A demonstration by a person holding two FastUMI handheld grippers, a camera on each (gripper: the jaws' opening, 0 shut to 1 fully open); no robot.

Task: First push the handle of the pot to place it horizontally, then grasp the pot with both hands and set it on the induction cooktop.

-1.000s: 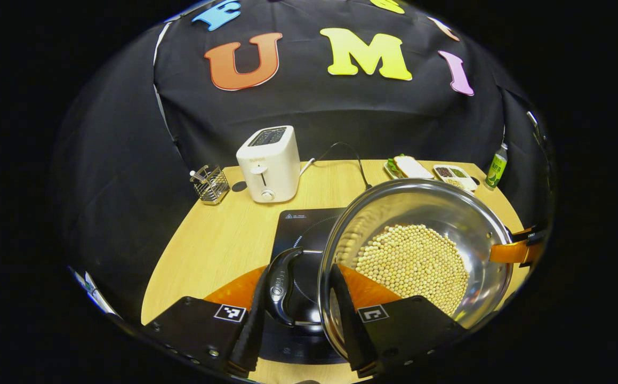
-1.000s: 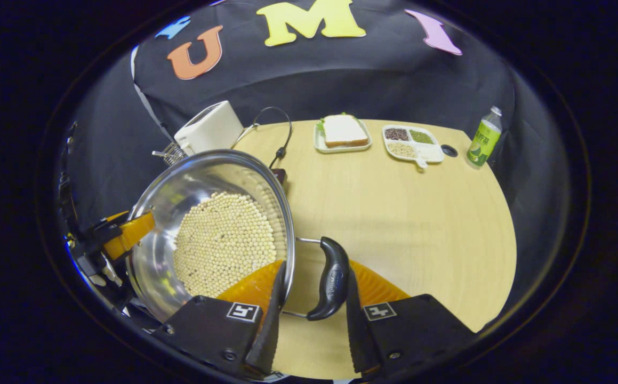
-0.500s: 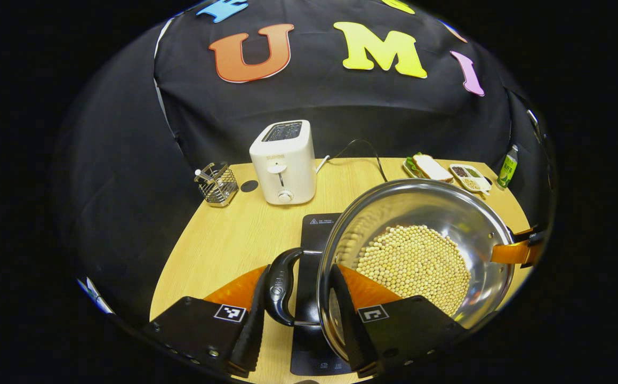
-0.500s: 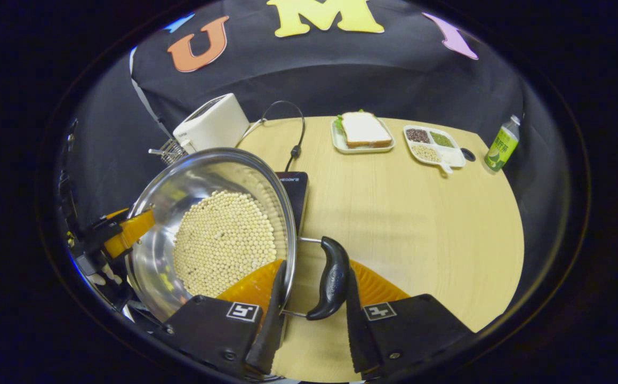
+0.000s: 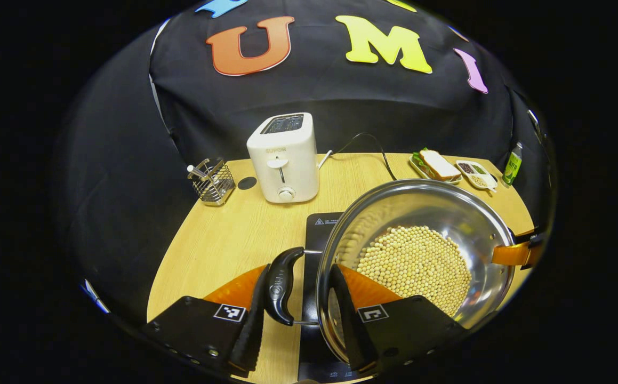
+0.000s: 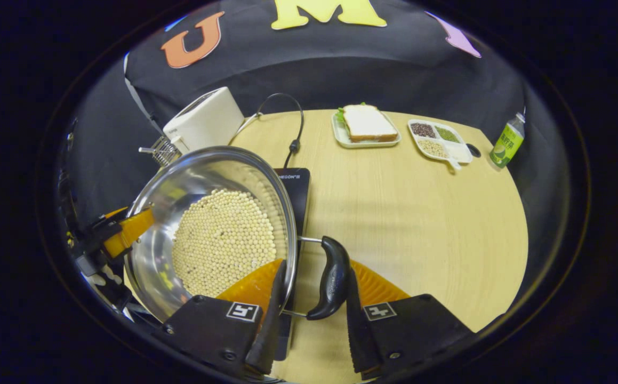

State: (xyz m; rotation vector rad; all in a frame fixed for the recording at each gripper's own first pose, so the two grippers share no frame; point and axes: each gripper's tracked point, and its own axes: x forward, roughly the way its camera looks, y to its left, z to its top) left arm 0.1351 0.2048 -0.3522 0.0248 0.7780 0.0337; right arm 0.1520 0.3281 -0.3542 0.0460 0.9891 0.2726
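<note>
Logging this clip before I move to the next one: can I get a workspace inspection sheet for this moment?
Surface: light wooden table, round grommet hole near the far right corner.
Job's things: steel pot holding pale beans, carried above the black induction cooktop; whether it touches it cannot be told.
Clutter: white toaster, wire rack, sandwich on a tray, divided dish, green bottle.
Grippers: left gripper straddles the pot rim and left handle; right gripper does likewise at the right handle. Firm contact cannot be confirmed.
Cables: black cord running behind the cooktop.
Surroundings: black cloth booth wall.
</note>
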